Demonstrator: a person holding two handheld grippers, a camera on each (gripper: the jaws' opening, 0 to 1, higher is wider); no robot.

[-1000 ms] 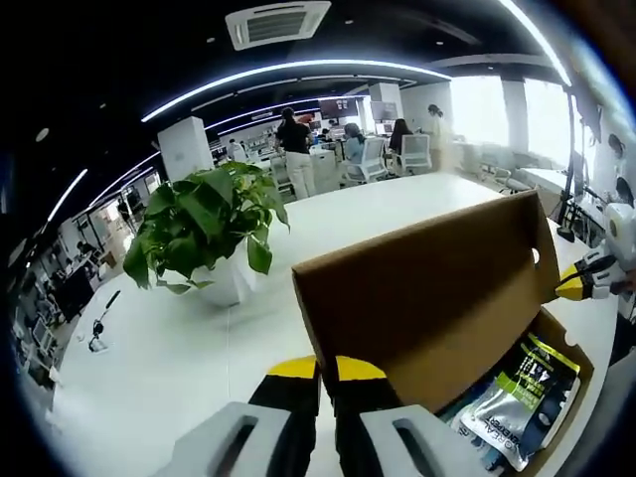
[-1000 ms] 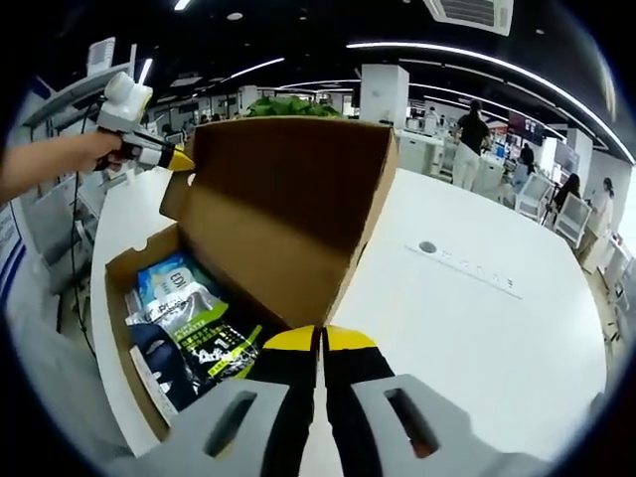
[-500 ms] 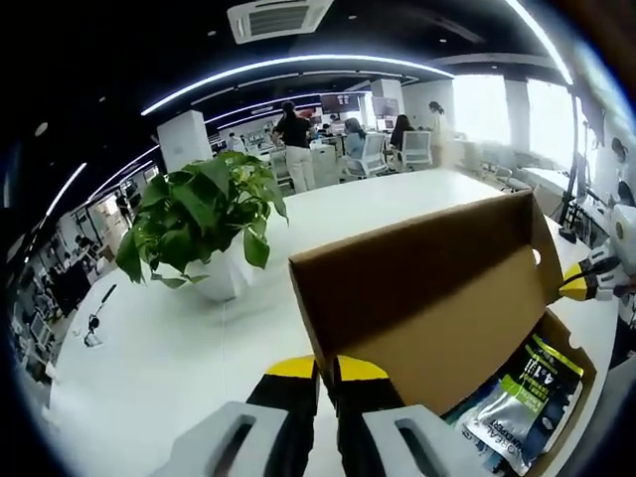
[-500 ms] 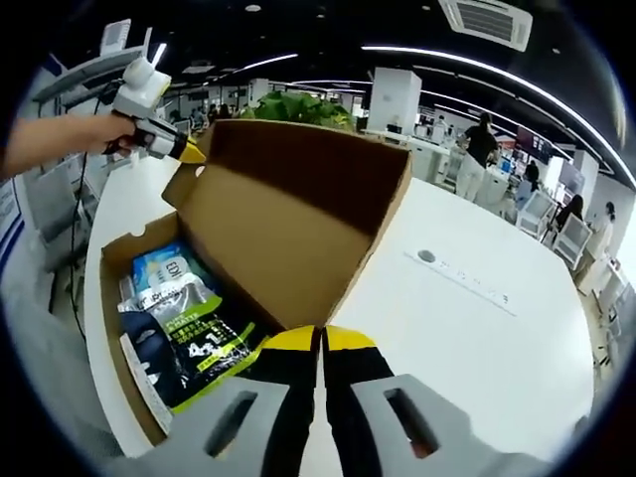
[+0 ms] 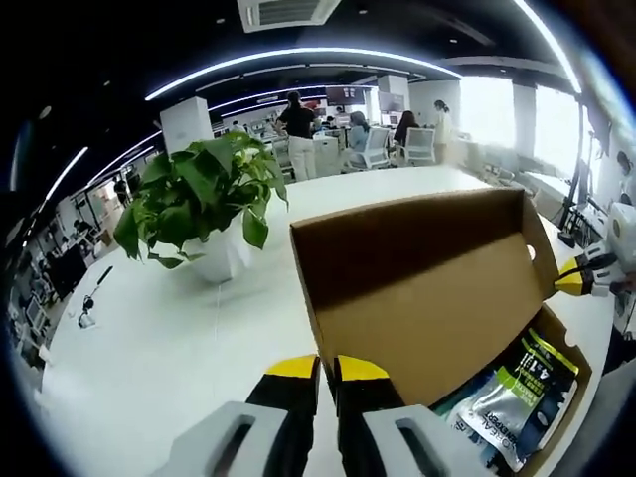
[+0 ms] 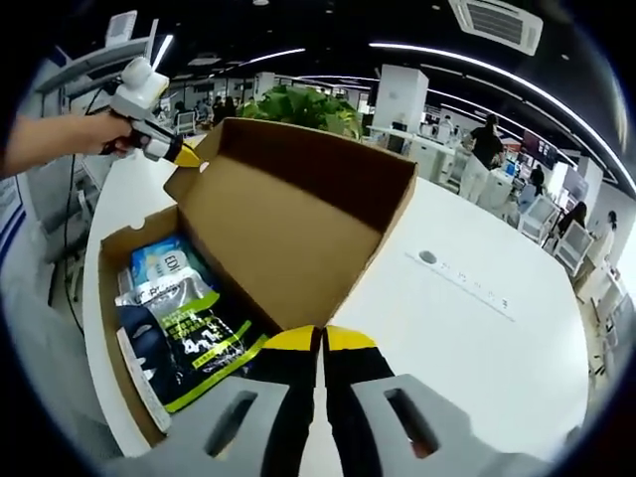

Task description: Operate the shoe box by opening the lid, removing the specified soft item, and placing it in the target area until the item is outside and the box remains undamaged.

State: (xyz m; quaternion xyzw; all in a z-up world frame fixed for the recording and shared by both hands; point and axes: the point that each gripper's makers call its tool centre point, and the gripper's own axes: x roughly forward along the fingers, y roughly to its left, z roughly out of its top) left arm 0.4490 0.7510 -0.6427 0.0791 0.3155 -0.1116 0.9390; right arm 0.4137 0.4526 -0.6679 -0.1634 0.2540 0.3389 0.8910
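Your lid has tilted further back — both hand-held grippers, left and right, stay clenched on its corners; the pouches are reachable.

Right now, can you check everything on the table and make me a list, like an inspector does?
Surface: white table, bare apart from the things below.
Job's things: box is open, with its lid raised; packets lie inside, none taken out yet.
Clutter: plant in a white pot behind the box; a round cap set in the tabletop.
Grippers: left gripper and right gripper each have their jaws closed at a corner of the lid.
Cables: a dark cable hangs beyond the table's edge.
Surroundings: an office with people at desks far behind and strip lights overhead.
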